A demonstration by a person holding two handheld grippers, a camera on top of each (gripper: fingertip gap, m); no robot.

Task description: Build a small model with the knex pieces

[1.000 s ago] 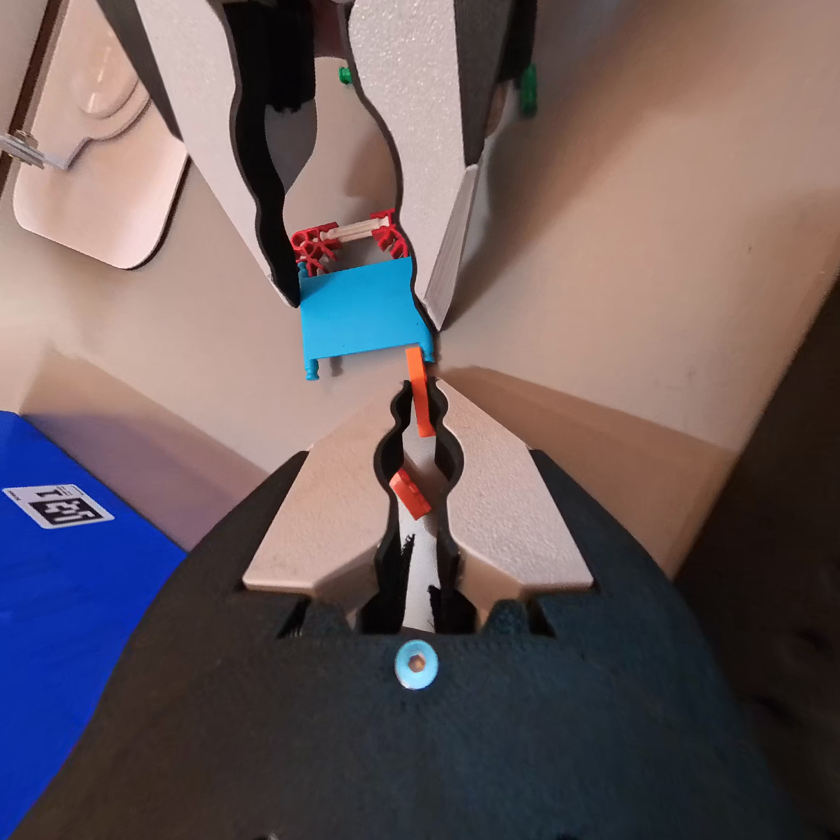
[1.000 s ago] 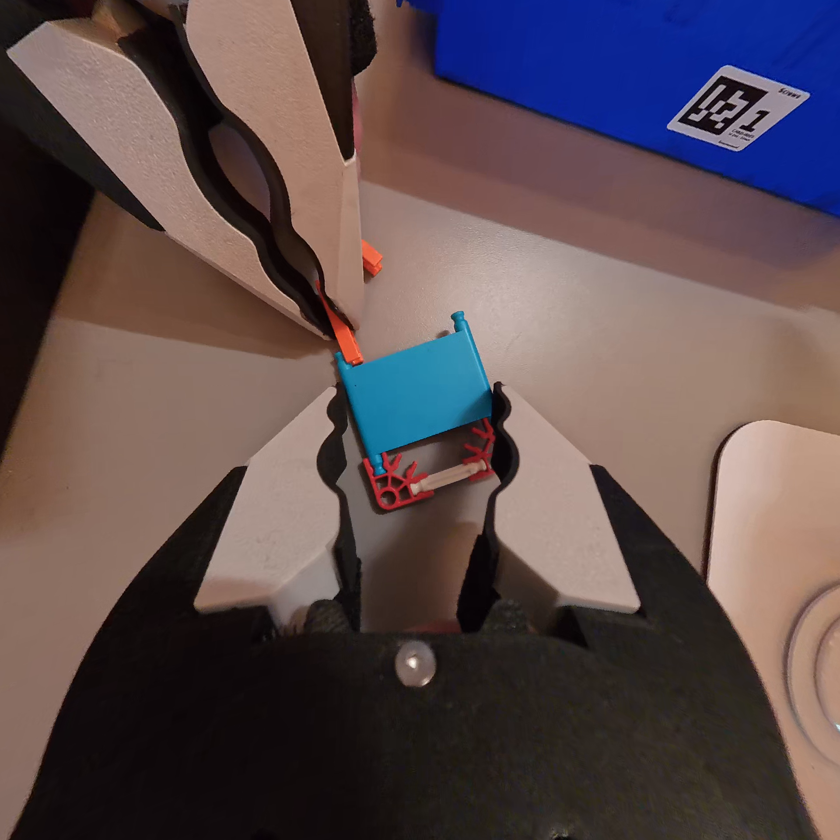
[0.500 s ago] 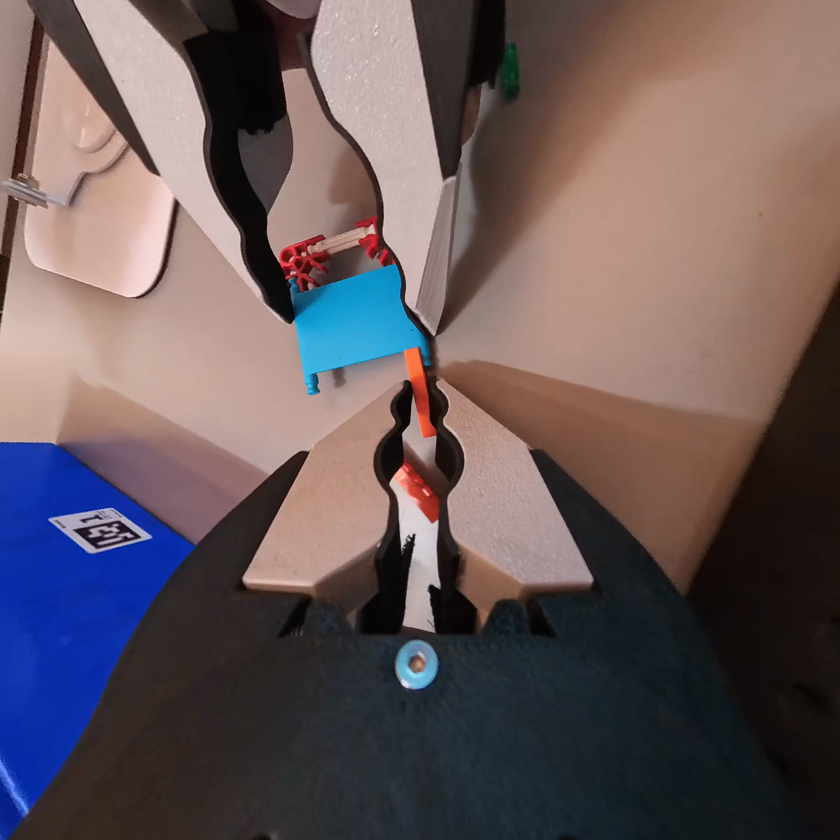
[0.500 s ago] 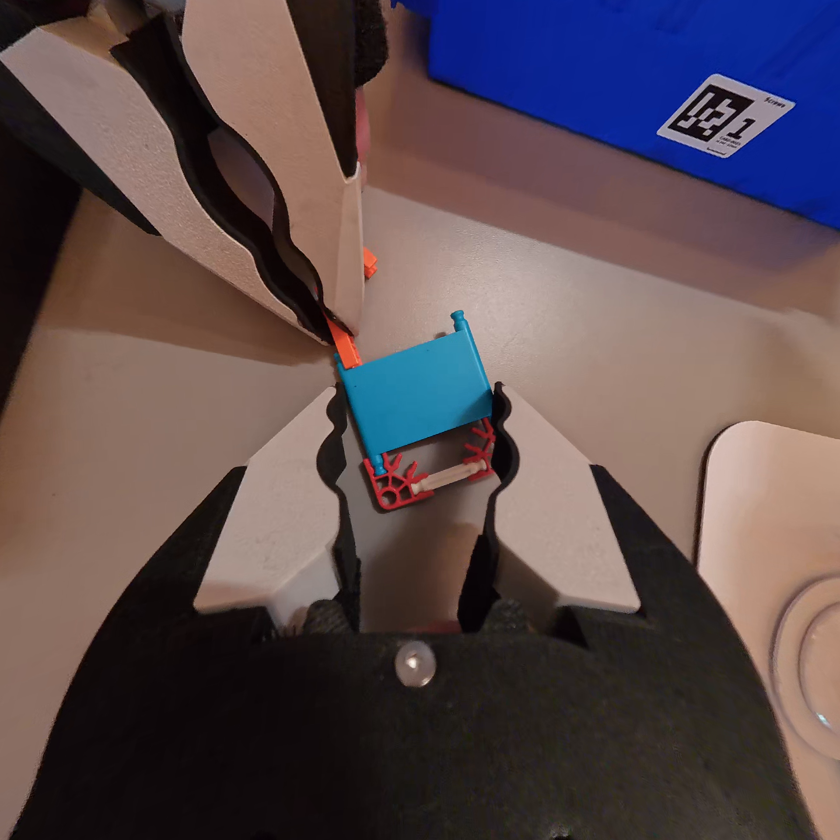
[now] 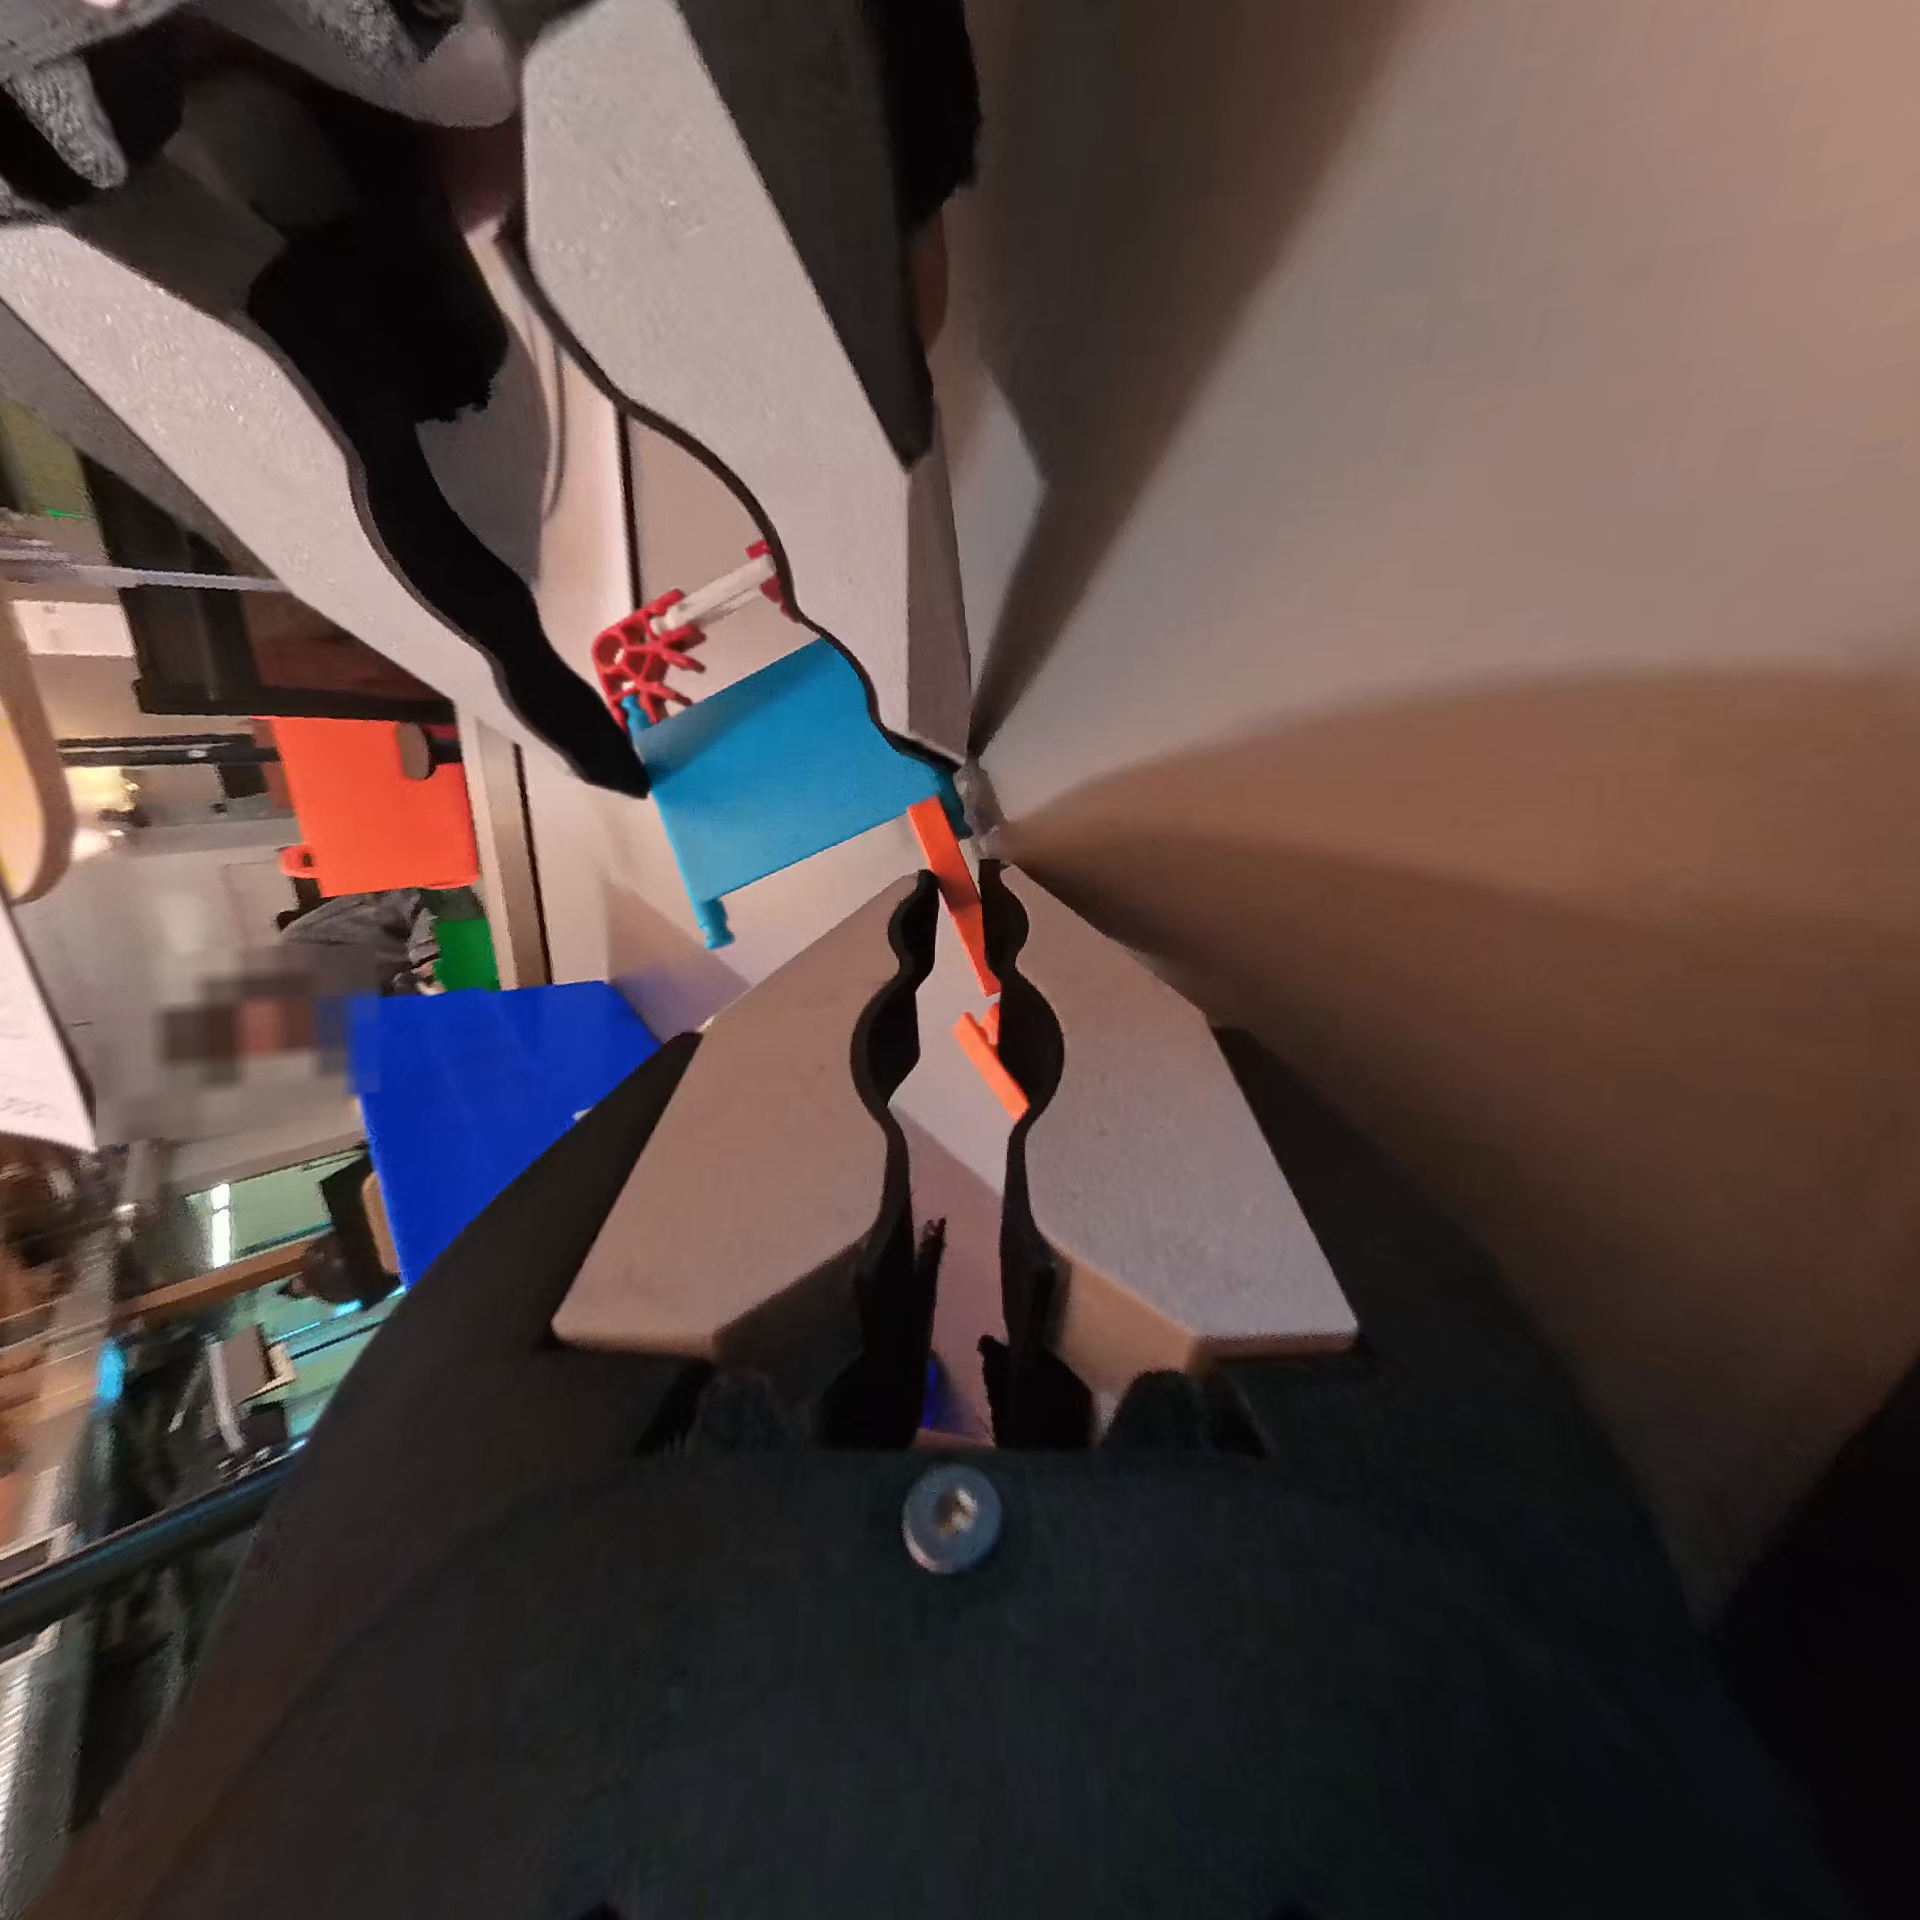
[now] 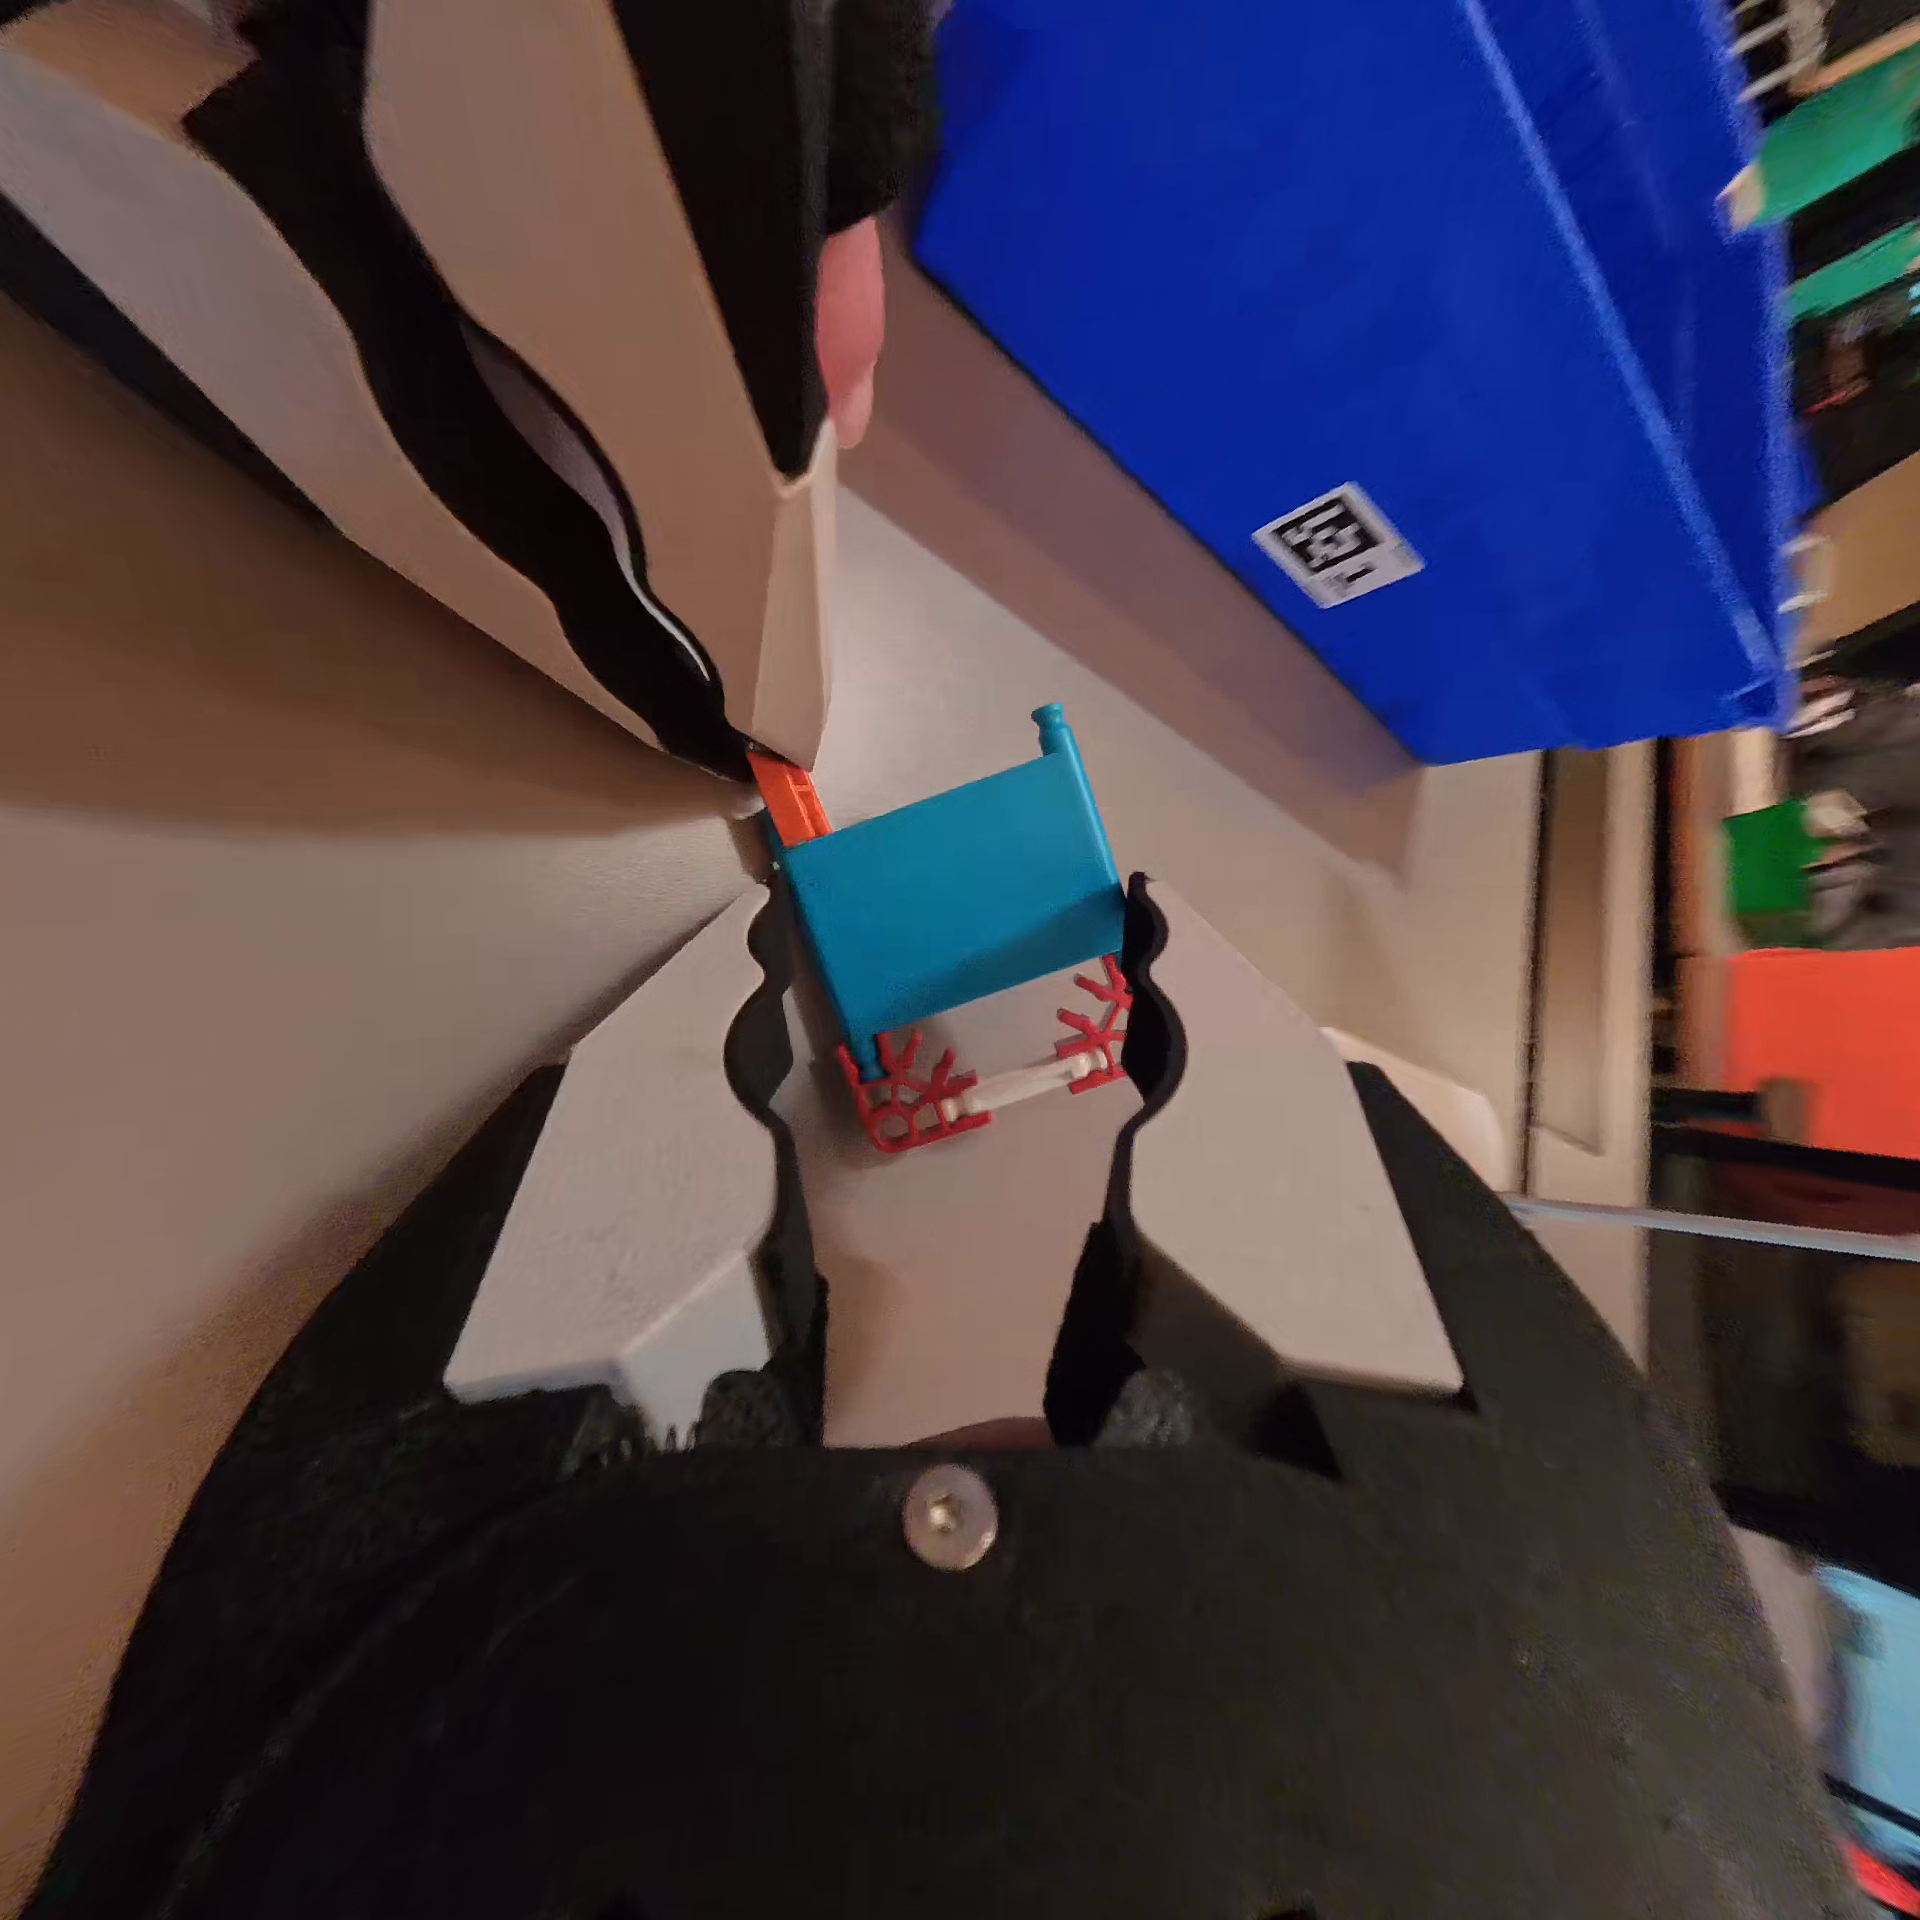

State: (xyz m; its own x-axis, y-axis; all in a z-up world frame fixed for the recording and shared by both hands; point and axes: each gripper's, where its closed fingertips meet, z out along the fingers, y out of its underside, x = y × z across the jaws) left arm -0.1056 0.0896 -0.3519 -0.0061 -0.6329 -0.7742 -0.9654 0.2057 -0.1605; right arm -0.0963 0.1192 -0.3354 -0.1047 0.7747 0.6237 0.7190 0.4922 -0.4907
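Observation:
My left gripper [image 5: 952, 885] is shut on a thin orange piece [image 5: 948, 862]. The piece's far end meets a corner of a blue panel [image 5: 790, 790]. A second orange bit [image 5: 992, 1070] shows farther back between my fingers. My right gripper [image 6: 951, 899] is shut on the blue panel [image 6: 956, 914], gripping its two side edges. Red connectors [image 6: 904, 1101] and a white rod [image 6: 1023, 1086] hang on the panel's near edge. In the right wrist view the left gripper [image 6: 758, 758] comes in from the upper left with the orange piece [image 6: 792, 802] at its tips. The right gripper [image 5: 779, 727] faces mine in the left wrist view.
A beige table [image 5: 1455, 520] lies under both grippers. A blue bin [image 6: 1351, 364] with a white marker tag [image 6: 1335, 545] stands close by and also shows in the left wrist view [image 5: 478, 1091]. An orange box [image 6: 1818, 1039] and shelves are behind. A fingertip [image 6: 847, 332] shows by the left gripper. Both grippers' tips are close together, under 4 cm apart.
Both grippers have swung and tilted together, so the room and blue bin now show sideways and blurred. The orange piece and blue panel stay gripped and touching.

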